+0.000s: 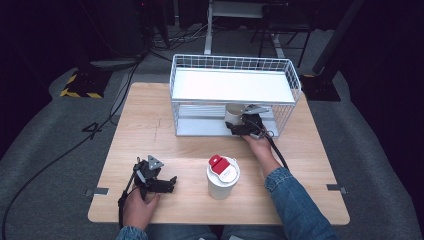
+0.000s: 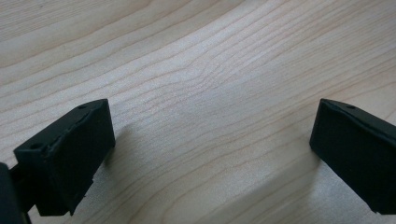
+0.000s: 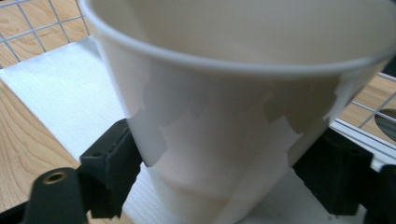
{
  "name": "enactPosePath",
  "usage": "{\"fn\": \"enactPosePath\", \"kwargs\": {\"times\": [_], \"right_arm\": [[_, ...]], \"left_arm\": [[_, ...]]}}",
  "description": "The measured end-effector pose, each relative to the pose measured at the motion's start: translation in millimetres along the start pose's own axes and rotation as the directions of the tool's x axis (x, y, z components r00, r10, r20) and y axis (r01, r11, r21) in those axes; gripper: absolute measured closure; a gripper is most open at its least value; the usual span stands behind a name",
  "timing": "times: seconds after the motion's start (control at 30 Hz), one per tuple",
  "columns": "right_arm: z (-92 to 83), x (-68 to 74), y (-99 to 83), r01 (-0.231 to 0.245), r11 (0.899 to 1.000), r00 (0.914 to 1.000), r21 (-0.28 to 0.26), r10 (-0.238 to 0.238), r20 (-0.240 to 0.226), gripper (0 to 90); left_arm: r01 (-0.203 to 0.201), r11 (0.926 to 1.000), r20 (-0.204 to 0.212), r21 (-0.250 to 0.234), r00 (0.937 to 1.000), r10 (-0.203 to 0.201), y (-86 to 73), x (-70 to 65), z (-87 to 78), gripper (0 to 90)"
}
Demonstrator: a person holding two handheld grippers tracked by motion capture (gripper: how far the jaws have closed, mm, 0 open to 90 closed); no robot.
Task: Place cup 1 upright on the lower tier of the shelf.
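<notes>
White cup (image 3: 219, 140) sits btwn right gripper (image 3: 224, 172) fingers (image 3: 109, 163) — inside wire rack (image 1: 287, 75).

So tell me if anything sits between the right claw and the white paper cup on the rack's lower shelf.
Nothing visible does. The right claw already has its jaws on either side of the white paper cup, which stands on the lower white shelf of the white wire rack. Whether the pads press on the cup cannot be told.
</notes>
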State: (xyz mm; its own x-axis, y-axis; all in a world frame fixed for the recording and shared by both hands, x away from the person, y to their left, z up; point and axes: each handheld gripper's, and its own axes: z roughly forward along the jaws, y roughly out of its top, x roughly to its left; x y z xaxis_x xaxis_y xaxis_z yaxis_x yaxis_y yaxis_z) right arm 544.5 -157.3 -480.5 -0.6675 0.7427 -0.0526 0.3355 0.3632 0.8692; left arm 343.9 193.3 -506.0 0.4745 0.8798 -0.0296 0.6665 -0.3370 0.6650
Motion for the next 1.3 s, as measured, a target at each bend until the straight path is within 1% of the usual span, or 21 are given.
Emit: {"fn": "enactPosePath", "kwargs": {"times": [0.07,0.2,0.4,0.53,0.73,0.77,0.8,0.83,0.87,0.9,0.93,1.0,1.03,1.07,1.1,1.13,1.2,1.23,1.27,1.3], "right_arm": [[0.3,-0.2,-0.2,-0.013,1.0,0.9999,-0.002,0.013,-0.004,17.1],[0.2,0.1,-0.7,-0.018,1.0,0.9998,0.004,0.018,-0.002,15.6],[-1.7,2.2,-0.7,-0.016,1.0,0.9998,0.006,0.016,0.011,15.1],[-6.7,1.6,-0.8,-0.016,1.0,0.9998,0.0,0.016,0.011,14.6],[-22.8,1.3,-2.7,-0.026,1.0,0.9995,-0.008,0.026,0.016,14.6],[-22.8,1.3,-2.7,-0.026,1.0,0.9995,-0.008,0.026,0.016,14.6],[-29.3,2.7,-3.6,-0.031,0.999,0.9994,-0.013,0.031,0.012,14.6],[-29.3,2.7,-3.6,-0.031,0.999,0.9994,-0.013,0.031,0.012,14.6],[-36.7,4.2,-4.2,-0.026,0.999,0.9996,-0.02,0.027,0.013,14.6],[-36.7,4.2,-4.2,-0.026,0.999,0.9996,-0.02,0.027,0.013,14.6],[-44.8,4.8,-4.6,-0.024,0.999,0.9997,-0.023,0.025,0.008,14.6],[-53.8,5.5,-4.7,-0.022,0.999,0.9998,-0.03,0.022,0.003,14.6],[-53.8,5.5,-4.7,-0.022,0.999,0.9998,-0.03,0.022,0.003,14.6],[-64.1,5.9,-4.5,-0.028,0.999,0.9996,-0.026,0.028,-0.004,14.6],[-64.1,5.9,-4.5,-0.028,0.999,0.9996,-0.026,0.028,-0.004,14.6],[-75.5,7.0,-4.4,-0.038,0.999,0.9991,-0.017,0.038,-0.017,14.6],[-88.3,9.3,-4.5,-0.031,0.999,0.9993,-0.016,0.03,-0.022,14.6],[-88.3,9.3,-4.5,-0.031,0.999,0.9993,-0.016,0.03,-0.022,14.6],[-102.6,12.2,-4.9,-0.026,0.999,0.9992,-0.023,0.025,-0.031,14.6],[-102.6,12.2,-4.9,-0.026,0.999,0.9992,-0.023,0.025,-0.031,14.6]], "left_arm": [[0.0,1.0,0.0,0.0,1.0,0.0,0.0,0.0,0.0,0.5],[-0.001,1.0,0.001,0.0,1.0,0.001,0.0,0.1,0.0,0.5],[-0.004,1.0,0.002,0.001,1.0,0.004,-0.2,-0.1,-0.2,0.5],[-0.004,1.0,0.004,0.001,1.0,0.004,-0.1,0.0,-0.2,0.4],[-0.009,1.0,0.007,0.0,0.9999,0.009,-0.1,-0.5,-0.1,0.4],[-0.01,0.9999,0.008,0.0,0.9999,0.01,-0.1,-0.5,-0.1,0.4],[-0.011,0.9999,0.01,0.0,0.9999,0.011,0.0,-0.5,-0.1,0.4],[-0.011,0.9999,0.01,0.0,0.9999,0.011,0.0,-0.5,-0.1,0.4],[-0.012,0.9999,0.01,-0.001,0.9999,0.012,0.0,-0.5,0.1,0.4],[-0.012,0.9999,0.01,-0.001,0.9999,0.012,0.0,-0.5,0.1,0.4],[-0.016,0.9999,0.013,0.0,0.9998,0.016,0.1,-0.3,0.1,0.4],[-0.016,0.9999,0.015,-0.002,0.9998,0.016,0.1,-0.4,0.2,0.4],[-0.016,0.9999,0.015,-0.002,0.9998,0.016,0.1,-0.4,0.2,0.4],[-0.015,0.9999,0.016,-0.002,0.9998,0.015,0.1,-0.5,0.2,0.4],[-0.015,0.9999,0.016,-0.002,0.9998,0.015,0.1,-0.5,0.2,0.4],[-0.018,0.9998,0.017,-0.003,0.9997,0.018,0.3,-0.5,0.5,0.4],[-0.018,0.9998,0.016,-0.003,0.9997,0.018,0.3,-0.5,0.6,0.4],[-0.018,0.9998,0.016,-0.004,0.9997,0.018,0.4,-0.5,0.7,0.4],[-0.019,0.9998,0.016,-0.003,0.9997,0.019,0.4,-0.5,0.7,0.4],[-0.019,0.9998,0.016,-0.003,0.9997,0.019,0.4,-0.5,0.7,0.4]]}}
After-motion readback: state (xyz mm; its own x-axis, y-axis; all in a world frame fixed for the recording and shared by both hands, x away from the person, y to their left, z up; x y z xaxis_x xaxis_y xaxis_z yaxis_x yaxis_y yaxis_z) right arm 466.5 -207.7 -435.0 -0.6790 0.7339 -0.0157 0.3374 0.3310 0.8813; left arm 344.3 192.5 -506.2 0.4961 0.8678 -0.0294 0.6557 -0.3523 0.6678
